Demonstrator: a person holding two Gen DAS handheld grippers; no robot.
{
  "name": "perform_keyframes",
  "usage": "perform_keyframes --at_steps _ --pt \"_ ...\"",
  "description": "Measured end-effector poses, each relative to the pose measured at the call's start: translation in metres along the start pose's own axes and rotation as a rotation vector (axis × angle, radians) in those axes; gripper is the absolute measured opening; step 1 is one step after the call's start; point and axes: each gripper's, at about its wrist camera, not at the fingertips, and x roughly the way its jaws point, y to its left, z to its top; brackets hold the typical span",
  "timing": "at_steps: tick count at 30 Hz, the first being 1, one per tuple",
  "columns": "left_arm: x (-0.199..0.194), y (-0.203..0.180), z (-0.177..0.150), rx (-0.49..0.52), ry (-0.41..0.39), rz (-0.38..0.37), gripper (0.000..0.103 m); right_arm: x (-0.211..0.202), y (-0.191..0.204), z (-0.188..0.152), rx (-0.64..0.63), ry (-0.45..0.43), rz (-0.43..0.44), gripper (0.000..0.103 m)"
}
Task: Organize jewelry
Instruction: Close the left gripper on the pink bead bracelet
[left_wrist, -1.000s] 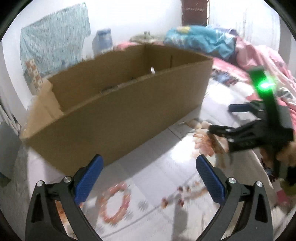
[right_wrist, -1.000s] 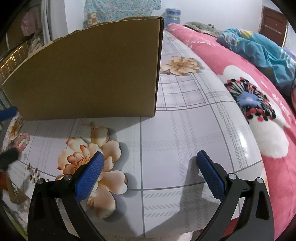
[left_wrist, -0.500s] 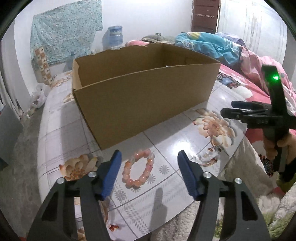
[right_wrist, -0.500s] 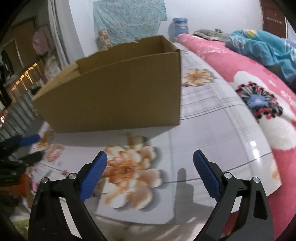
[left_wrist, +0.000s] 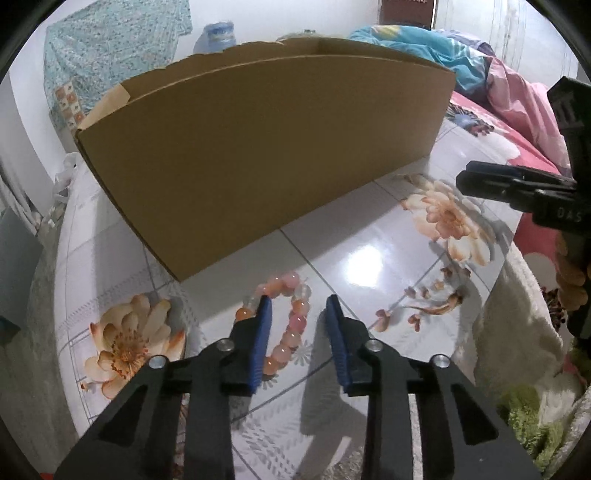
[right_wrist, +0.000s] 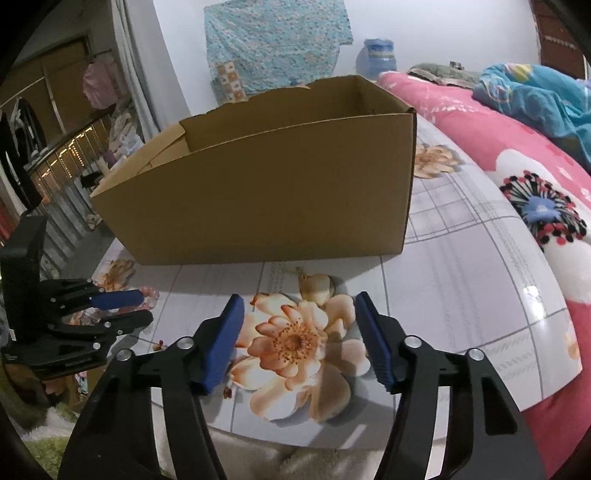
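left gripper (left_wrist: 298, 308) narrowing over the bracelet (left_wrist: 287, 325)
its jaws have just been closing, not yet pinching the beads (right gripper (right_wrist: 300, 308) half-open, also closing, empty above the table (right_wrist: 461, 295)).

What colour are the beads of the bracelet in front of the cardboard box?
The bead bracelet is mostly pink and orange, with some clear beads; the left wrist view shows it best.
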Motion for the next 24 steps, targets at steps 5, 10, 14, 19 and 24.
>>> perform_keyframes --at_steps 5,10,14,19,24 --pt "0.003 0.002 0.002 0.002 -0.012 0.007 0.014 0.015 -0.003 0.008 -0.008 0.022 -0.008 0.040" --pt "0.007 0.001 0.007 0.003 -0.013 -0.003 0.009 0.029 -0.004 0.014 -0.019 0.040 -0.020 0.030" --pt "0.008 0.000 0.008 -0.001 -0.017 -0.011 0.009 0.037 0.001 0.018 -0.056 0.045 -0.034 0.026" --pt "0.006 0.002 0.006 -0.003 -0.022 -0.019 0.009 0.046 0.009 0.020 -0.114 0.048 -0.066 0.021" --pt "0.006 0.004 0.005 -0.002 -0.024 -0.024 0.009 0.051 0.013 0.019 -0.177 0.058 -0.093 0.014"
